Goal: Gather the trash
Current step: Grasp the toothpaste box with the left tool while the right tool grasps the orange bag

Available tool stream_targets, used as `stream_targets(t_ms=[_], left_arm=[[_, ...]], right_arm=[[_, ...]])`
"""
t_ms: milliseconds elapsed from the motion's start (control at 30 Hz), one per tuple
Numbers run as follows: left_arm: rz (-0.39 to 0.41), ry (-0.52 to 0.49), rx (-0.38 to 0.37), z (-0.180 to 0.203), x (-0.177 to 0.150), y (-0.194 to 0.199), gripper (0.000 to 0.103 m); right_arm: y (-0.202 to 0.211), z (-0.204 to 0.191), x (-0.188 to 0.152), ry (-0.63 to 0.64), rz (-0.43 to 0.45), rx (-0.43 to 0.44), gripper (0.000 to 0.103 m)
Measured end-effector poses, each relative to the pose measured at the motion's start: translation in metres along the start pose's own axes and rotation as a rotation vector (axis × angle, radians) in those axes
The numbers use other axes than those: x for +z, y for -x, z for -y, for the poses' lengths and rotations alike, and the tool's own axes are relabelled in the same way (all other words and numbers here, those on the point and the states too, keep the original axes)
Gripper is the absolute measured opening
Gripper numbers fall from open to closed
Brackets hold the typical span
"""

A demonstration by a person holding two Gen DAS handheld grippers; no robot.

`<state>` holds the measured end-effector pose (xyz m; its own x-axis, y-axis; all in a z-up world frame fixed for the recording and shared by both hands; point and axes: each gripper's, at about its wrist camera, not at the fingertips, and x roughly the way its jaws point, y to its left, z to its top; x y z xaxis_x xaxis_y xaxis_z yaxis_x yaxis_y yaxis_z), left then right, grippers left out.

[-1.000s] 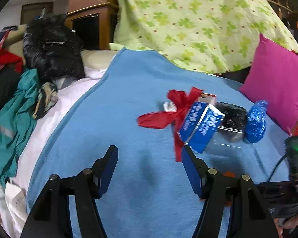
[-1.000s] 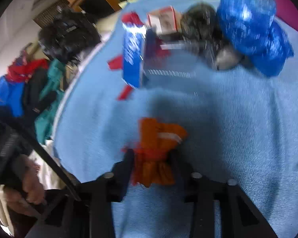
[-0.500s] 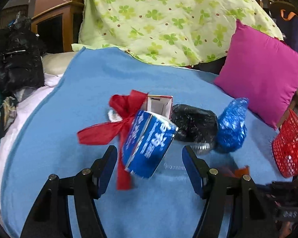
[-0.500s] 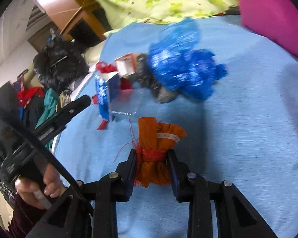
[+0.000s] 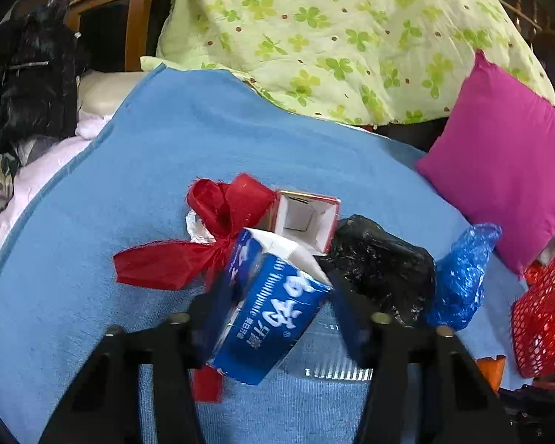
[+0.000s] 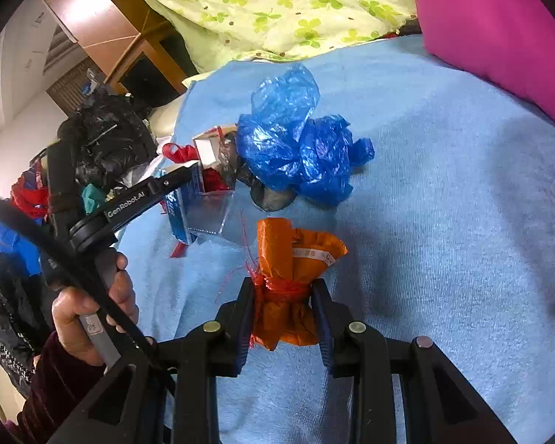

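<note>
Blue bedspread [image 5: 159, 155] on the bed carries the trash: your left tool [image 5: 277, 307] straddles the blue cardboard toothpaste box [image 5: 273, 314], fingers wide apart, while your right tool [image 6: 283, 309] clamps the crumpled orange wrapper bundle [image 6: 290, 277].

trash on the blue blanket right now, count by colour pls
Blue: 2, toothpaste box and crumpled blue bag
Red: 2, ribbon and small open carton
Black: 1, black bag
Orange: 1, orange wrapper, in the right gripper
Total: 6
</note>
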<state>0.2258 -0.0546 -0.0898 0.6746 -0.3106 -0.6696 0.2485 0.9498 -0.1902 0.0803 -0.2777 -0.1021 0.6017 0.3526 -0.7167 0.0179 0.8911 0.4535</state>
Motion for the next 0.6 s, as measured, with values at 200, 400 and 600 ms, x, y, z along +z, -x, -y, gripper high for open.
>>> stream_targets(t_ms=[200,400,600], left_arm=[[0.038,0.040,-0.007,-0.014,0.001,0.013,0.049],[0.106,0.024,-0.020,-0.017,-0.002,0.041,0.049],[0.187,0.007,-0.032,-0.017,-0.007,0.077,0.049]], right_arm=[[0.011,-0.004,0.001,0.020,0.046,-0.006,0.032],[0.028,-0.011,0.001,0.065,0.123,-0.013,0.032],[0.047,-0.017,0.003,0.087,0.208,-0.015,0.032]])
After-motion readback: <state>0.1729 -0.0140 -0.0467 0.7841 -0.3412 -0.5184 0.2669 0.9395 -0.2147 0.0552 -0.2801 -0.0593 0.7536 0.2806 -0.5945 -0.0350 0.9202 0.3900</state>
